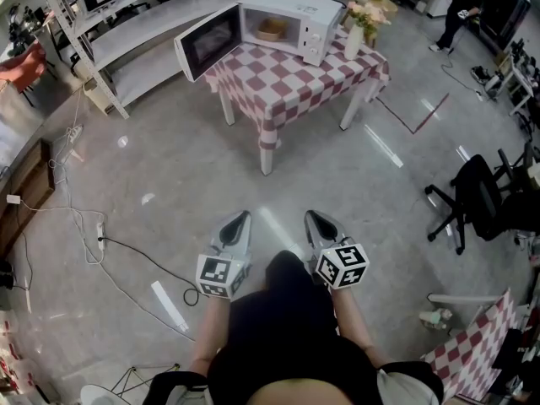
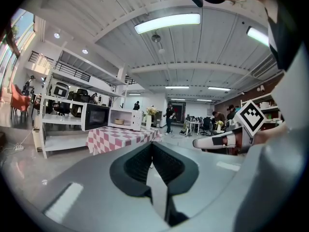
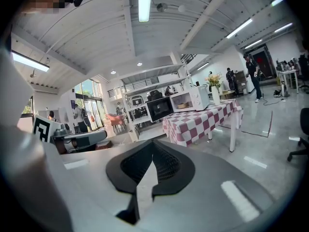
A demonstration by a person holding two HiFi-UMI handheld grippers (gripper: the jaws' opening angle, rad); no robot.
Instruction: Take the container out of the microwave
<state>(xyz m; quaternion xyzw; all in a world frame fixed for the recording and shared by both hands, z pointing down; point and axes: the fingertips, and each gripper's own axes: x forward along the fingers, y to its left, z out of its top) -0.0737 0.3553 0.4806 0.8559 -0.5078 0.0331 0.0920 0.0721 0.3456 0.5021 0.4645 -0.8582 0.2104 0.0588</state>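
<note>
My left gripper (image 1: 243, 218) and my right gripper (image 1: 312, 217) hang side by side in front of me over the bare floor (image 1: 169, 184), both pointing toward the table (image 1: 283, 87) with the red-and-white checked cloth. Each gripper view shows its two jaws pressed together at the tips with nothing between them, so both are clenched and empty. The container (image 1: 272, 29), a tan, bowl-like thing, sits inside the white microwave (image 1: 310, 25), in the open cavity. The microwave stands along the table's far edge. Its door (image 1: 207, 42) is swung wide open and juts out past the table's left corner. A white vase of pale flowers (image 1: 355, 34) stands just beside the microwave, at the table's right corner. The container is well apart from both grippers: a wide stretch of floor and the near half of the table lie between my jaw tips and the microwave's opening. From where I hold them, the container lies ahead and a little to the right of the left gripper, and roughly straight ahead of the right one. In the left gripper view the container shows as a small tan shape in the lit cavity, above and left of the closed jaw tips. In the right gripper view it sits above and right of them. Grey shelving (image 1: 126, 32) runs behind the table at the left.
</note>
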